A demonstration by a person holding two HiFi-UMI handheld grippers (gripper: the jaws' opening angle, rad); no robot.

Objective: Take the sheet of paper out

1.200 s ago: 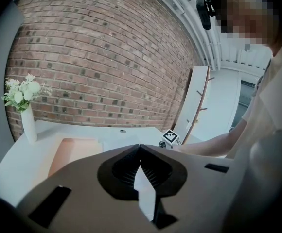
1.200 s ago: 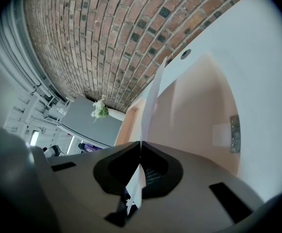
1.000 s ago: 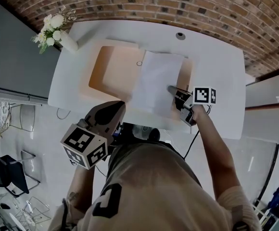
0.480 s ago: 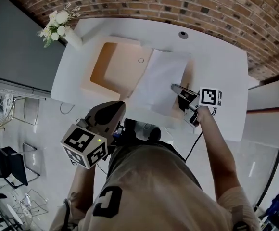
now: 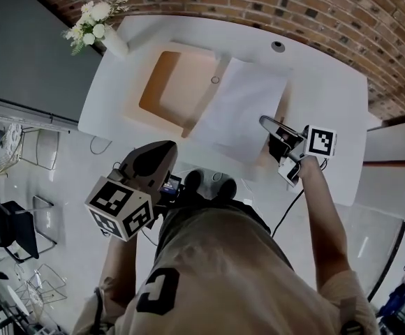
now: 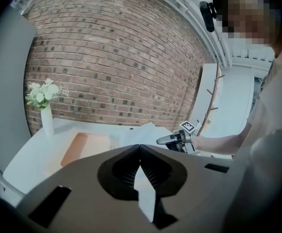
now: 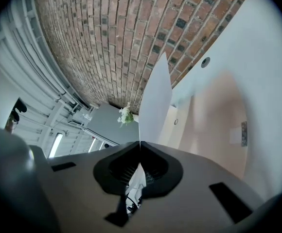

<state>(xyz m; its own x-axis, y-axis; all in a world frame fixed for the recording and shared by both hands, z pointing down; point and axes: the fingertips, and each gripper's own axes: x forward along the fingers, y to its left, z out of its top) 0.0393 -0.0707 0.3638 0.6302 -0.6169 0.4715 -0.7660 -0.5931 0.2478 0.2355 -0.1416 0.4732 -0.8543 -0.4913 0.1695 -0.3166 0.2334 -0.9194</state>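
Note:
A white sheet of paper [image 5: 241, 110] is lifted at its near right edge over the open tan folder [image 5: 174, 82] on the white table [image 5: 328, 82]. My right gripper [image 5: 264, 121] is shut on that edge. In the right gripper view the sheet [image 7: 155, 98] stands up from the closed tips [image 7: 140, 142], with the folder [image 7: 219, 115] below. My left gripper [image 5: 169, 146] hangs off the table's near edge by the person's body. Its jaws [image 6: 140, 145] meet at the tips with nothing between them. From there I see the folder [image 6: 85, 147], the sheet [image 6: 143, 130] and the right gripper [image 6: 159, 141].
A white vase of flowers [image 5: 101, 23] stands at the table's far left corner. A round cable hole [image 5: 278, 46] sits near the far edge, by the brick wall. A small ring [image 5: 215, 79] lies on the folder. A chair [image 5: 7, 229] stands on the floor at left.
My right gripper has risen with the sheet, raising its near edge off the folder. The left gripper has shifted only slightly beside the body.

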